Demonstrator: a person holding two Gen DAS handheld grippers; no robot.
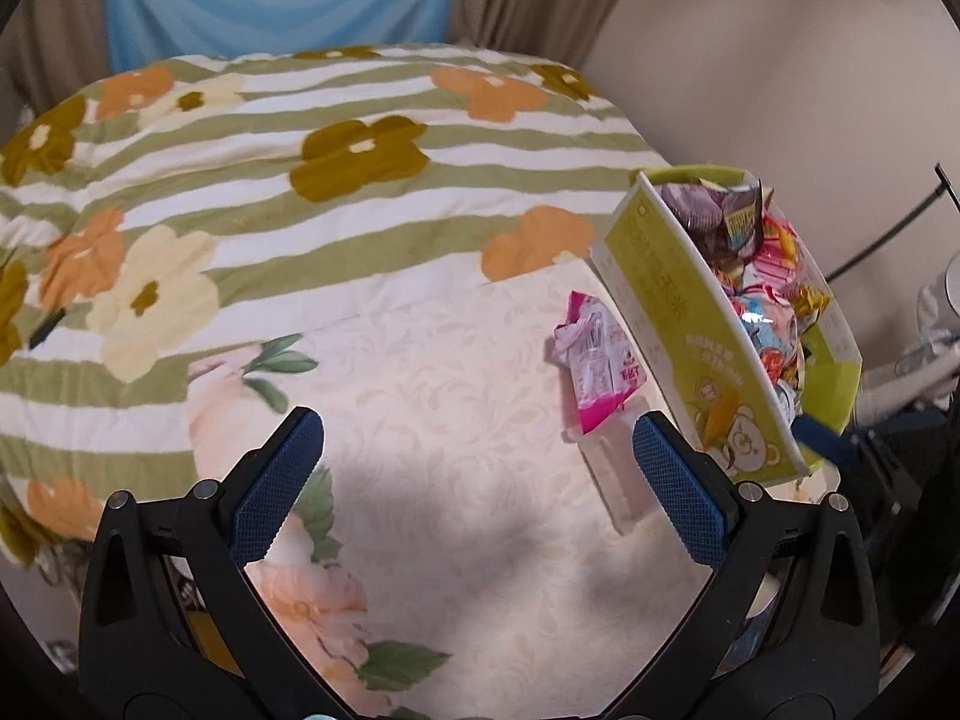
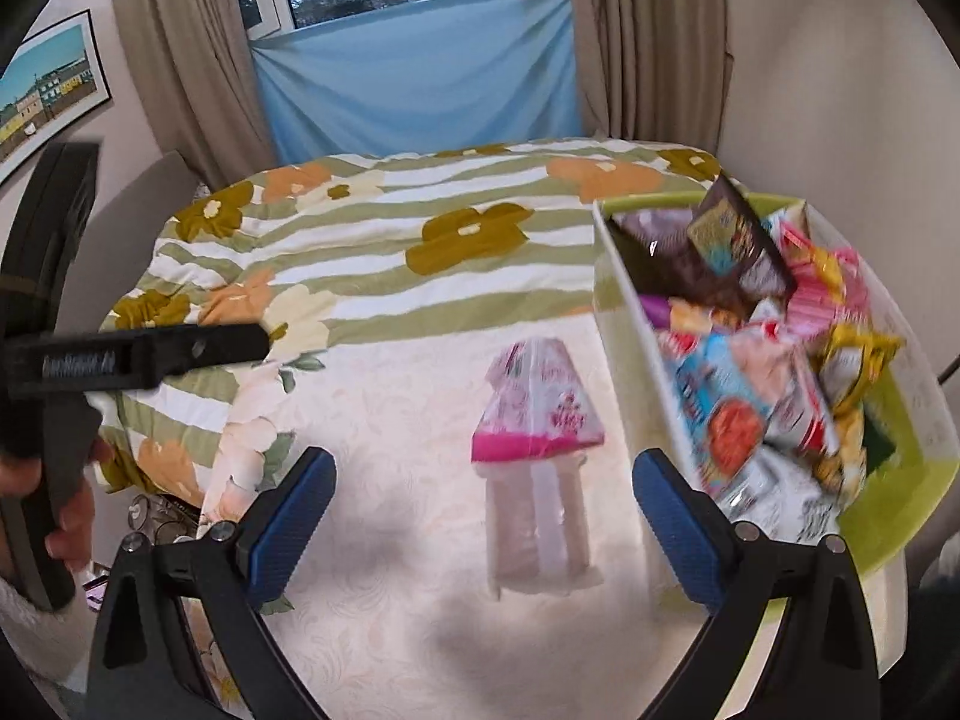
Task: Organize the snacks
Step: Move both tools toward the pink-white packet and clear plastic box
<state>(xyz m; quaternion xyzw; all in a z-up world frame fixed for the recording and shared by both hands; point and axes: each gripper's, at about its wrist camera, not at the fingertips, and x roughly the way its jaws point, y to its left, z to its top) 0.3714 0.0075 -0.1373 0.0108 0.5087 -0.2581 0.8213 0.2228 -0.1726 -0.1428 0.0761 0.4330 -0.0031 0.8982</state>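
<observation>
A pink and white snack packet (image 1: 597,372) lies on the cream floral cloth (image 1: 456,420), just left of a green box (image 1: 678,324) full of mixed snack packets (image 1: 762,276). My left gripper (image 1: 477,450) is open and empty, above the cloth with the packet near its right finger. In the right wrist view the same packet (image 2: 534,414) lies ahead between my fingers, with a clear wrapper (image 2: 540,534) in front of it. My right gripper (image 2: 483,486) is open and empty. The green box (image 2: 630,324) with snacks (image 2: 762,360) is at right.
A striped flowered blanket (image 2: 372,252) covers the far half of the surface. Curtains and a blue sheet (image 2: 420,90) hang behind. The left gripper's black body (image 2: 138,354) and the hand holding it are at the left of the right wrist view. A wall stands right of the box.
</observation>
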